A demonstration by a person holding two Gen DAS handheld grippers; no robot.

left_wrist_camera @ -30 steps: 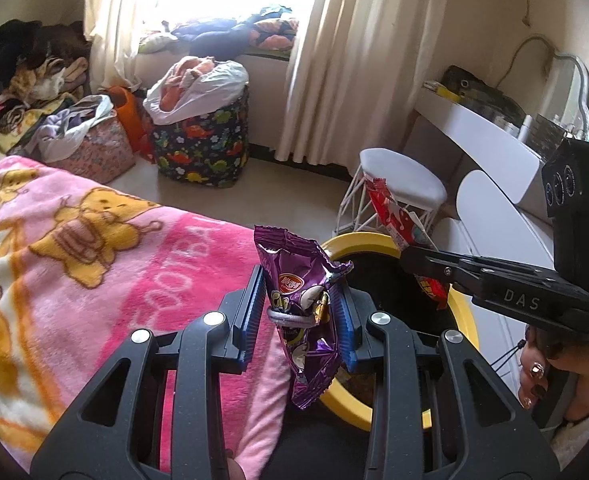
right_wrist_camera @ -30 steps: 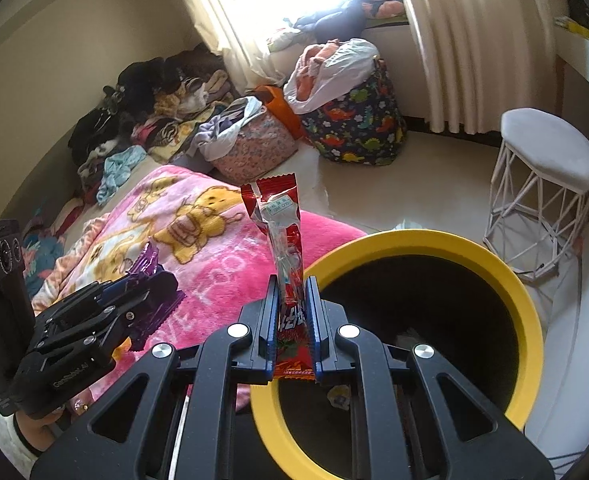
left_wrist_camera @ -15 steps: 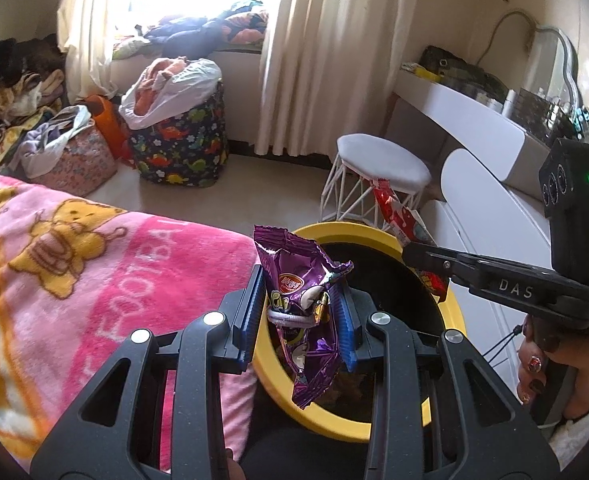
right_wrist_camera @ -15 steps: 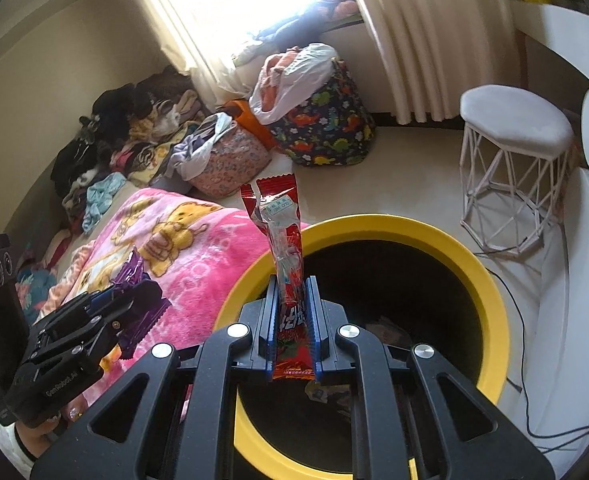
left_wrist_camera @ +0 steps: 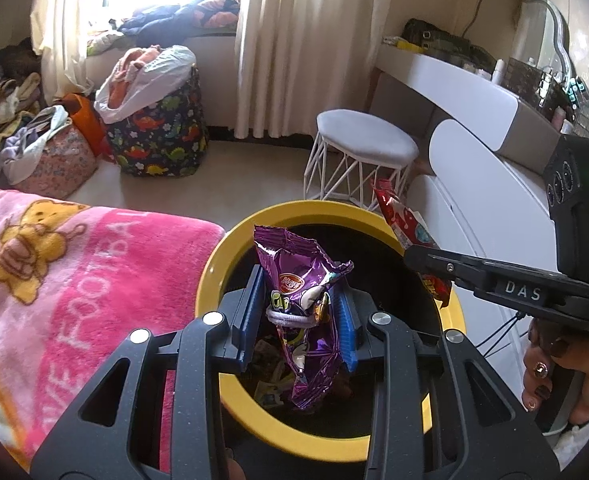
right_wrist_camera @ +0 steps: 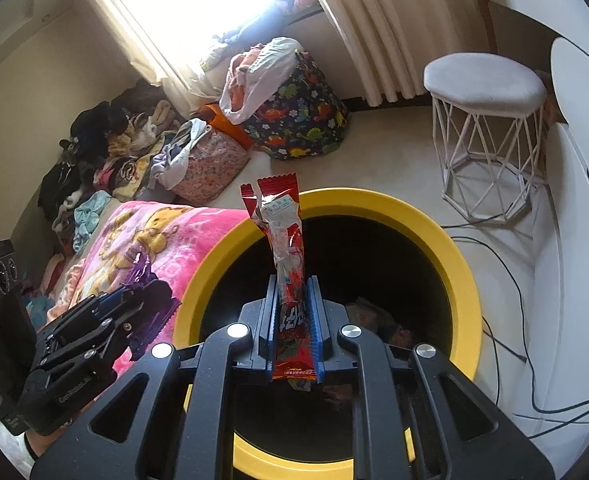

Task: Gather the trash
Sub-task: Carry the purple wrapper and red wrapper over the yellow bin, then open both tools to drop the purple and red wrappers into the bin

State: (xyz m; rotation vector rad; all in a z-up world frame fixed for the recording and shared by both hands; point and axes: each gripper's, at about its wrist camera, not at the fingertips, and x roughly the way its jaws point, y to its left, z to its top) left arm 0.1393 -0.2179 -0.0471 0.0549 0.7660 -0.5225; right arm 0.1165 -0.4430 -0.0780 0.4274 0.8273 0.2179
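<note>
- While both my tongs hang over the yellow-rimmed bin, its dark mouth lies wide under them, with scraps of litter on the bottom.
- My left tongs are clamped on the purple snack wrapper, blue pads pressing its middle; its lower end dangles inside the rim.
- My right tongs are pinched narrow on the red wrapper, which stands upright above the bin's opening.
- Against a second ago, the bin has slid further under both tongs: the left pair was over the bed's edge then, and now sits within the ring.
- The pink blanket on the bed touches the bin's left rim.
- Beyond the bin stands a white wire stool; cables trail on the floor to the right, and laundry bags sit by the curtains.
</note>
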